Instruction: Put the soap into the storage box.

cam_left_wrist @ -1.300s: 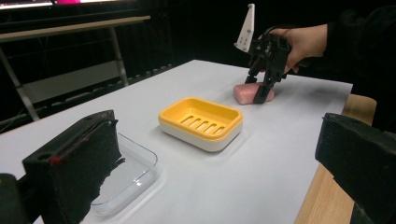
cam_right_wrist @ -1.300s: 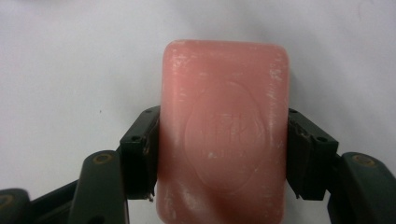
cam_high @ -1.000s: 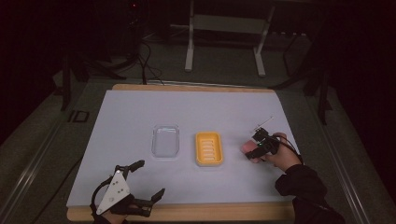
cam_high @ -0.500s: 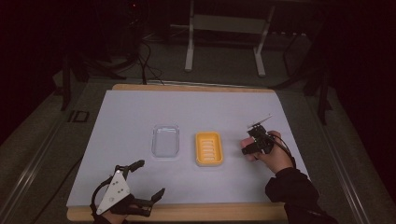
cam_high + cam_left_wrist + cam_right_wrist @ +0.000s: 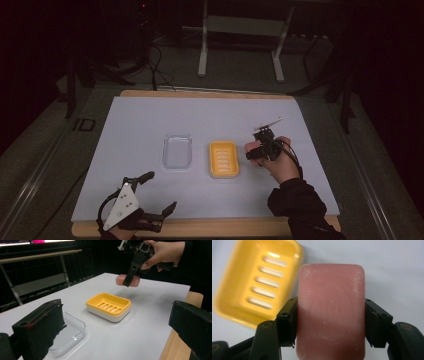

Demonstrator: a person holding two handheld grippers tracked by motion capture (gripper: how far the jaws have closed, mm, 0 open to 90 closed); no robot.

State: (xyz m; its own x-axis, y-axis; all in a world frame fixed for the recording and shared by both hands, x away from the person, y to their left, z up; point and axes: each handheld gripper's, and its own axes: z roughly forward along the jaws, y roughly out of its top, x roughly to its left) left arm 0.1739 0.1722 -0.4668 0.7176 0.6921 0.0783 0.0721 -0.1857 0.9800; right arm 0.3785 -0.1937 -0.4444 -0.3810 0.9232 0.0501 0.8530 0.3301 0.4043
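Observation:
A pink bar of soap (image 5: 330, 312) is clamped between the jaws of my right gripper (image 5: 255, 151), held in the air just right of a yellow slotted soap dish (image 5: 223, 159). From the left gripper view the soap (image 5: 128, 280) hangs above and beyond the dish (image 5: 109, 305). A clear plastic lid (image 5: 177, 151) lies flat left of the dish. My left gripper (image 5: 156, 194) rests near the table's front left edge, its jaws wide apart with nothing between them.
A pale sheet (image 5: 150, 120) covers the wooden table (image 5: 210, 93). Metal stand legs (image 5: 202, 50) rise beyond the far edge, with cables on the dark floor. Bare sheet lies around the dish and lid.
My right gripper has carried the soap leftward and slightly away from the person, nearer the yellow dish. The left gripper has stayed still.

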